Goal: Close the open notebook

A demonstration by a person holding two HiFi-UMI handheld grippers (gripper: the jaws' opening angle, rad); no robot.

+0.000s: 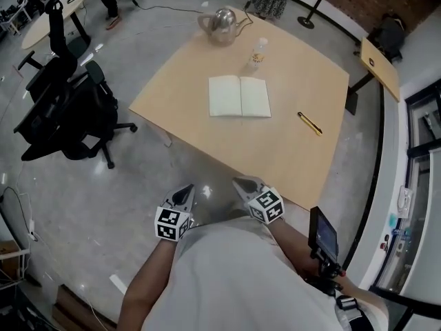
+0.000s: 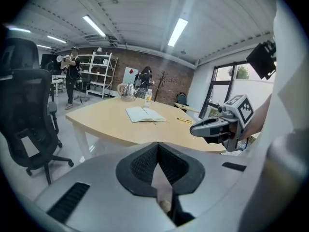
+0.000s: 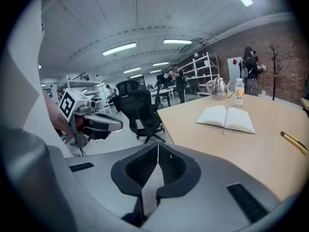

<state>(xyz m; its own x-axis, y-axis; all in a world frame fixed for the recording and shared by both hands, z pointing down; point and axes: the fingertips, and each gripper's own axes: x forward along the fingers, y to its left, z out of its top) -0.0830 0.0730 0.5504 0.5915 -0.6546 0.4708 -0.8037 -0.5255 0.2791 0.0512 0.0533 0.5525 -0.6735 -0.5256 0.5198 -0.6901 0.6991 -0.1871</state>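
Note:
The open notebook (image 1: 240, 96) lies flat in the middle of the light wooden table (image 1: 296, 157), both pale pages facing up. Both grippers hang over the floor, short of the table's near edge and well apart from the notebook. My left gripper (image 1: 187, 191) is shut with nothing between its jaws, and my right gripper (image 1: 241, 183) is shut and empty too. In the left gripper view the notebook (image 2: 145, 114) sits far ahead beyond the closed jaws (image 2: 158, 148). The right gripper view shows the notebook (image 3: 225, 118) ahead to the right of its closed jaws (image 3: 157, 148).
On the table's far side stand a metal kettle (image 1: 223, 23) and a small bottle (image 1: 256, 55). A yellow pen (image 1: 310, 123) lies right of the notebook. A black office chair (image 1: 65, 109) stands left of the table, and a small side table (image 1: 380, 66) at the right.

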